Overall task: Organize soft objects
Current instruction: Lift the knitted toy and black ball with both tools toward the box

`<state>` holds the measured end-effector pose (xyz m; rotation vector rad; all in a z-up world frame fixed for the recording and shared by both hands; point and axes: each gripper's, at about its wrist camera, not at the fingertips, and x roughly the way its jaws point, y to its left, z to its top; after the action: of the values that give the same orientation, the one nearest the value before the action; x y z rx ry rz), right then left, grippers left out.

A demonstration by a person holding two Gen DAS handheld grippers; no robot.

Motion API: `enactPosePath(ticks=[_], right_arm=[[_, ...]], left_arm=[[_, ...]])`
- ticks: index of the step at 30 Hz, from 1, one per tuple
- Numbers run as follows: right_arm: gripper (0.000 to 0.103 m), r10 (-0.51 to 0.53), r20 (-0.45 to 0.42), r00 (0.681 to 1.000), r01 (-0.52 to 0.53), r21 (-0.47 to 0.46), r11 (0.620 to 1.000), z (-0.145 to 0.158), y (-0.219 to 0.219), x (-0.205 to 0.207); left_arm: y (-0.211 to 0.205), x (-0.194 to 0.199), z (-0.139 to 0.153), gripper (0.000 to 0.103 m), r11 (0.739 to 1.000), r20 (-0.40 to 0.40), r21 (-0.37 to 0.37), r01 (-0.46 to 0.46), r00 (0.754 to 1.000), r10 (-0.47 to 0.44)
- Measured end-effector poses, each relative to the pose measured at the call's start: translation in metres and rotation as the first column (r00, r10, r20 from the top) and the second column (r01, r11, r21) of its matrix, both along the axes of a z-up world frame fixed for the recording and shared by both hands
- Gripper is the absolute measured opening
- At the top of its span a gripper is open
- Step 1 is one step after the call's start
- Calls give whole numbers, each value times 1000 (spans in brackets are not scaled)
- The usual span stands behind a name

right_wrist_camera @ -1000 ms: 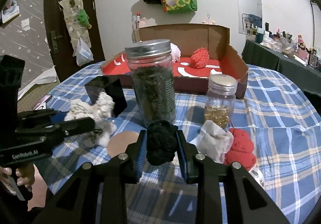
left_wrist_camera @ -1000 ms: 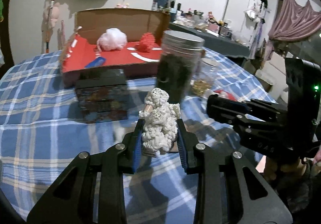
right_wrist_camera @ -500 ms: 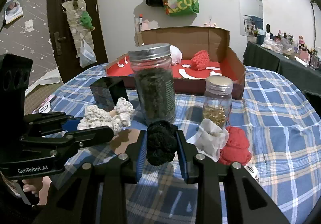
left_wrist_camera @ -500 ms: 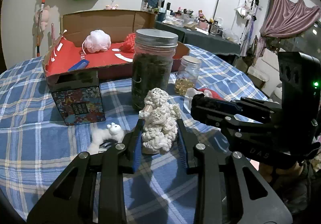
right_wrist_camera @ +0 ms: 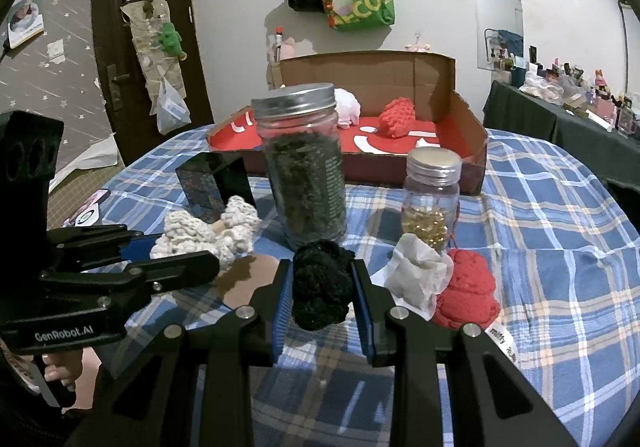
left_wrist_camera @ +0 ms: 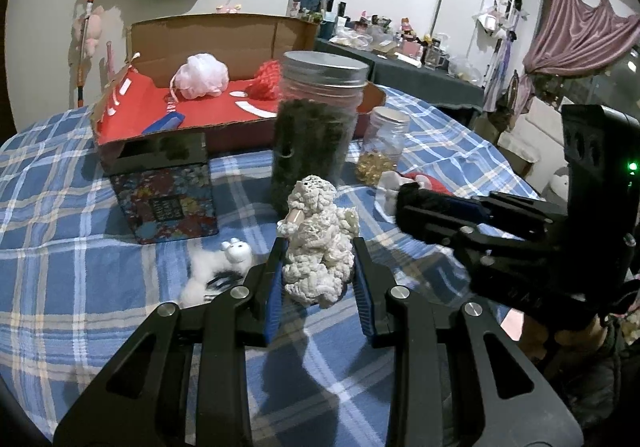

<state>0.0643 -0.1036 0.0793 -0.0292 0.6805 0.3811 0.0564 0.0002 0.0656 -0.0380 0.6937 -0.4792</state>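
White crochet toy [left_wrist_camera: 318, 243] base hidden, black one [right_wrist_camera: 322, 285] featureless

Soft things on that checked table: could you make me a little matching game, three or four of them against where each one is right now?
Things:
1. white crochet piece
2. black crochet piece
3. pink bath puff
4. red knitted piece

Places:
A. inside the cardboard box
B. lying on the checked tablecloth beside a crumpled white tissue
C. gripped in the left claw
D. gripped in the right claw

Pairs: 1-C, 2-D, 3-A, 4-B
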Motion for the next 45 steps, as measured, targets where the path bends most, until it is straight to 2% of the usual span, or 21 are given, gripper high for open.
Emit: enactPosePath(ticks=[7, 20, 29, 34, 45], right_arm=[[31, -46, -2, 999, 46, 3, 999, 1, -18, 3], [31, -144, -11, 990, 144, -23, 989, 3, -54, 14], [31, -195, -27, 980, 193, -56, 980, 4, -74, 36], [31, -200, -51, 979, 196, -63, 979, 5, -83, 58], [31, -150, -79, 986, 147, -39, 988, 16, -97, 109]], left_arm=[[26, 1, 2, 29, 998, -8, -1, -66, 998, 66], [90, 2, 0, 29, 974, -21, 59, -220, 975, 221], [117, 30, -4, 29, 953, -42, 95, -288, 955, 293], [126, 53, -2, 29, 952, -52, 103, -288, 954, 295], [130, 93, 17, 29, 975, -49, 66, -211, 976, 214]])
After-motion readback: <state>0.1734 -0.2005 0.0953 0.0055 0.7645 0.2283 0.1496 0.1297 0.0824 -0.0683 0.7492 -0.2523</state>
